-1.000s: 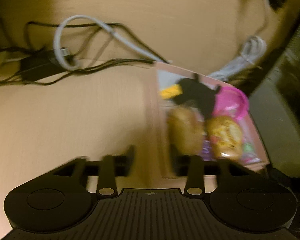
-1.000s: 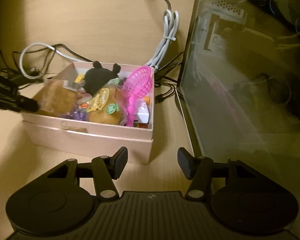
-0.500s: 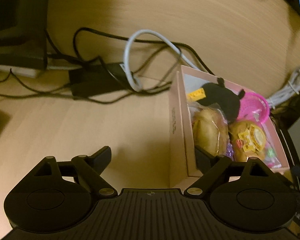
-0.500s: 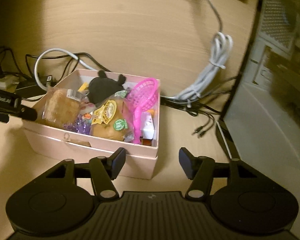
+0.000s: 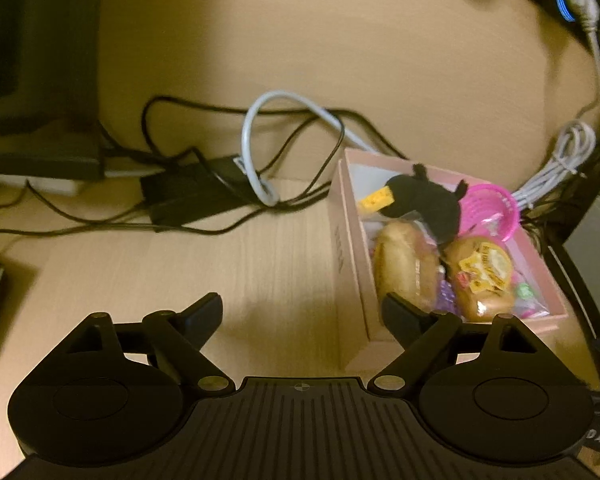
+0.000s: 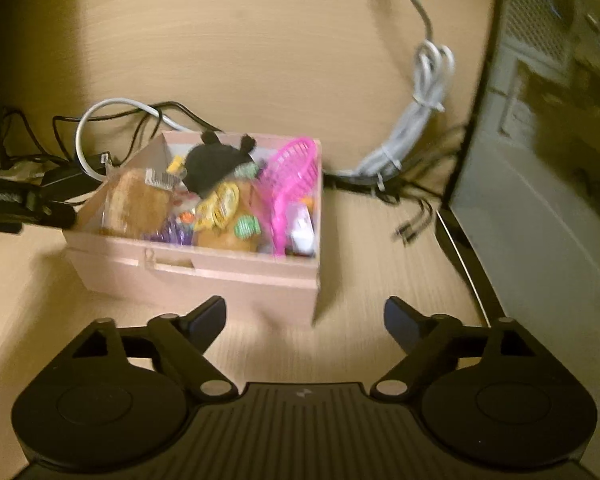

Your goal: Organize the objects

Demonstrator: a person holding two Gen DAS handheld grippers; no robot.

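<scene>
The desk (image 6: 228, 40) is a pale wood-grain surface that curves up at its far side. A pink cardboard box (image 6: 204, 276) rests directly on it, near the middle. Far left of the box lie tangled black cables (image 5: 172, 220), a black power adapter (image 5: 188, 194) and a looped grey cable (image 5: 256, 148). To the box's right a bundled grey cable (image 6: 416, 120) lies on the desk, with loose black plug ends (image 6: 414, 222) just nearer. A computer case (image 6: 540, 168) stands at the right edge.
</scene>
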